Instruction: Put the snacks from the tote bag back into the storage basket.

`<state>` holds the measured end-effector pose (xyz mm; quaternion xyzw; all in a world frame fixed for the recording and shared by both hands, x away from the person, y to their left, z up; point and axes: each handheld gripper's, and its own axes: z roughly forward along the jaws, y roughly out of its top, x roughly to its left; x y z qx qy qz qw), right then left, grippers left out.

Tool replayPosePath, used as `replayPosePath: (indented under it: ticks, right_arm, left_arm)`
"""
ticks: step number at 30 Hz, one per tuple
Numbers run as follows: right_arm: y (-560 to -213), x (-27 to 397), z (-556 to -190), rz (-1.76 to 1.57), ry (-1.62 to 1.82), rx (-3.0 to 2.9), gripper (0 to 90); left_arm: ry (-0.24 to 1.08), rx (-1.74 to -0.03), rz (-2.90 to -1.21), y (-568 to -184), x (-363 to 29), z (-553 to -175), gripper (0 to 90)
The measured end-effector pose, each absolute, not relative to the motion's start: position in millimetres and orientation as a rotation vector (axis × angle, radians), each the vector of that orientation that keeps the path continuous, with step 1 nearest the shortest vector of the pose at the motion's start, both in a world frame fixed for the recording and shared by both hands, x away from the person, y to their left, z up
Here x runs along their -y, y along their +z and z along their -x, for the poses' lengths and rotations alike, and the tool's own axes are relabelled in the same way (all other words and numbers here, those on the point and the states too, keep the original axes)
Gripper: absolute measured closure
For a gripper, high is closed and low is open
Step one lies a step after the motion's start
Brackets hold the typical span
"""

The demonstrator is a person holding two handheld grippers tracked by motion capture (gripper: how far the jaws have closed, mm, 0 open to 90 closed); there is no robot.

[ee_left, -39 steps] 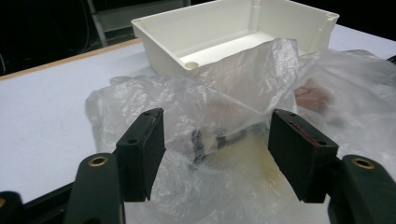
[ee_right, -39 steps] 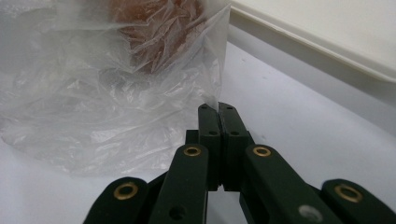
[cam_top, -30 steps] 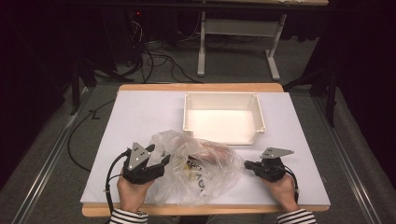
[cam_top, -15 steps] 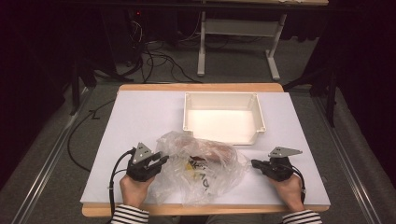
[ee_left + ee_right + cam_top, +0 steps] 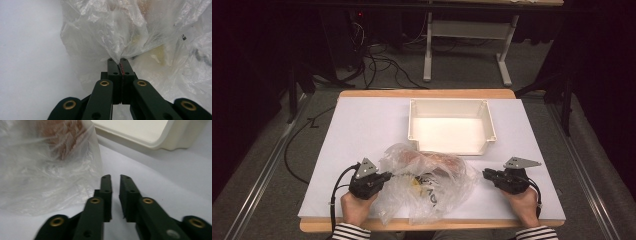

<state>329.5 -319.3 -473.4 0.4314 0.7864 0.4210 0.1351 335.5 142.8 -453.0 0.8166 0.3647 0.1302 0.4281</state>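
Left gripper (image 5: pixel 117 61): jaws pinched together on a fold of the clear plastic bag (image 5: pixel 427 185).
Right gripper (image 5: pixel 115 178): jaws just opening to a narrow gap, nothing between them, just beside the bag's right edge.
Plastic bag: crumpled on the white table (image 5: pixel 362 125), between both grippers, holding something brownish.
Cream bin (image 5: pixel 451 125): just behind the bag.

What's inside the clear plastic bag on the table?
Inside the plastic bag a pinkish-brown lump and something yellowish show; crumpled film hides the rest.
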Motion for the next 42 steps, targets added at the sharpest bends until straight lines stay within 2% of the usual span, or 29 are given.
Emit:
replayPosePath:
  ticks: [1,2,5,10,12,13,14,15,16,17,19,30,31,32,33,35,39,42]
  right_arm:
    - [-473.4,319.3,-329.5,-1.250,1.220,-2.278,73.4]
    - [-471.3,318.7,-329.5,-1.239,1.252,-2.261,64.7]
    - [-467.3,315.5,-329.6,-1.219,1.294,-2.251,56.3]
    - [-466.2,299.2,-333.4,-1.183,1.295,-2.302,51.6]
    - [-467.7,293.9,-335.6,-1.176,1.283,-2.318,56.2]
    - [-468.9,290.8,-337.1,-1.176,1.269,-2.334,63.2]
    - [-468.9,290.8,-337.1,-1.176,1.269,-2.334,63.2]
    - [-470.0,288.5,-338.0,-1.175,1.251,-2.351,71.2]
    - [-471.7,286.2,-338.8,-1.175,1.215,-2.368,83.7]
    - [-471.7,286.2,-338.8,-1.175,1.215,-2.368,83.7]
    - [-471.2,288.7,-337.1,-1.175,1.183,-2.357,89.6]
    - [-472.5,315.5,-336.5,-1.255,1.113,-2.282,90.0]
    - [-473.2,317.3,-336.3,-1.267,1.096,-2.269,82.4]
    - [-473.2,317.3,-336.3,-1.267,1.096,-2.269,82.4]
    - [-471.7,315.1,-333.7,-1.251,1.090,-2.256,68.4]
    - [-467.6,313.0,-329.5,-1.226,1.123,-2.237,60.2]
    - [-454.0,310.1,-318.0,-1.184,1.225,-2.182,53.3]
    - [-442.2,305.6,-306.1,-1.123,1.284,-2.164,52.0]
  left_arm:
    - [0.325,-0.911,-2.039,-453.0,-142.8,-335.5,90.0]
    - [0.317,-0.913,-2.040,-455.2,-141.8,-335.1,90.0]
    - [0.309,-0.913,-2.044,-457.9,-140.2,-334.8,90.0]
    - [0.300,-0.903,-2.052,-460.8,-136.1,-333.4,90.0]
    - [0.306,-0.884,-2.065,-461.2,-134.3,-331.9,90.0]
    - [0.310,-0.874,-2.076,-461.4,-132.9,-331.3,90.0]
    - [0.310,-0.874,-2.076,-461.4,-132.9,-331.3,90.0]
    - [0.310,-0.869,-2.082,-461.8,-131.0,-330.5,90.0]
    - [0.310,-0.861,-2.088,-462.1,-129.3,-329.8,90.0]
    - [0.308,-0.855,-2.094,-462.2,-128.0,-329.3,90.0]
    - [0.302,-0.841,-2.102,-462.8,-123.9,-327.6,90.0]
    - [0.310,-0.719,-2.160,-456.3,-102.3,-306.6,90.0]
    - [0.313,-0.716,-2.156,-455.4,-101.3,-305.6,90.0]
    - [0.317,-0.718,-2.150,-455.1,-101.2,-305.5,90.0]
    - [0.318,-0.733,-2.125,-455.1,-102.6,-306.9,89.8]
    - [0.310,-0.750,-2.094,-455.5,-105.2,-308.8,89.7]
    - [0.316,-0.769,-2.066,-455.4,-107.3,-309.5,89.6]
    - [0.320,-0.773,-2.065,-455.3,-107.6,-310.1,89.4]
